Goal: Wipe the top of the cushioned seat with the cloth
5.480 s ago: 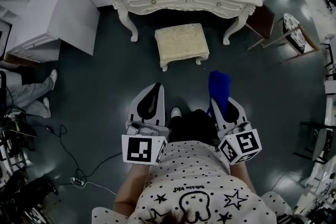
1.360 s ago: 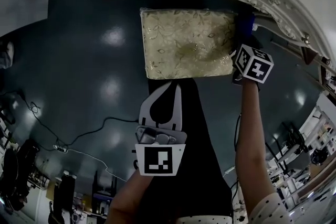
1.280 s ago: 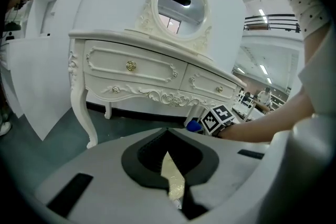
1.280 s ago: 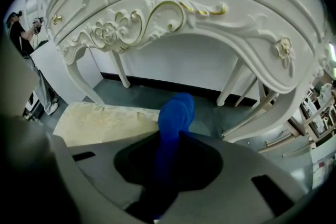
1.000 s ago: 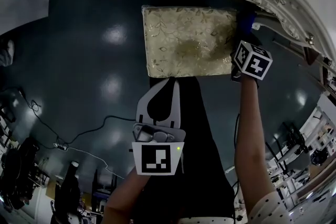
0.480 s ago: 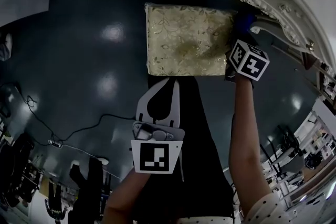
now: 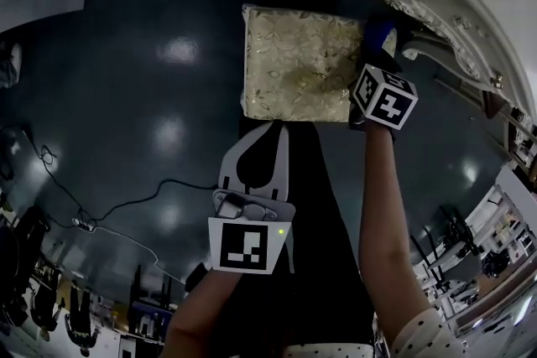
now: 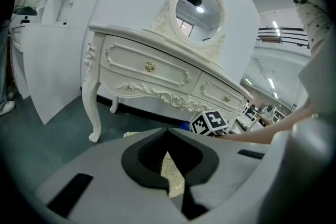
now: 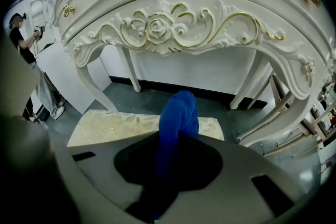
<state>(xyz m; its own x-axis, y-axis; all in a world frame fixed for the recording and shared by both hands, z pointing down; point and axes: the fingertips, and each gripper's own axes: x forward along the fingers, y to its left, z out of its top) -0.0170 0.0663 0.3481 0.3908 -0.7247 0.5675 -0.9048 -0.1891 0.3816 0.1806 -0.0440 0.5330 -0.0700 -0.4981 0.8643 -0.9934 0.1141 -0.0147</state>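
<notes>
The left gripper [image 7: 268,134] is held short of the seat, its jaws drawn together with nothing gripped. The right gripper [image 9: 169,139] is clamped on the crumpled blue fabric cloth [image 9: 179,110], which is positioned over the right edge of the rectangular, cream, leaf-patterned cushioned seat [image 7: 294,71]. Beyond, a carved white dressing table [image 9: 157,29] with gilt scrollwork is noted.

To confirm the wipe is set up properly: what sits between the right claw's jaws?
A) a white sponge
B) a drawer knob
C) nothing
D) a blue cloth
D: the right gripper view shows the right claw with its jaws closed on the blue cloth, which sticks out over the cushioned seat.
</notes>
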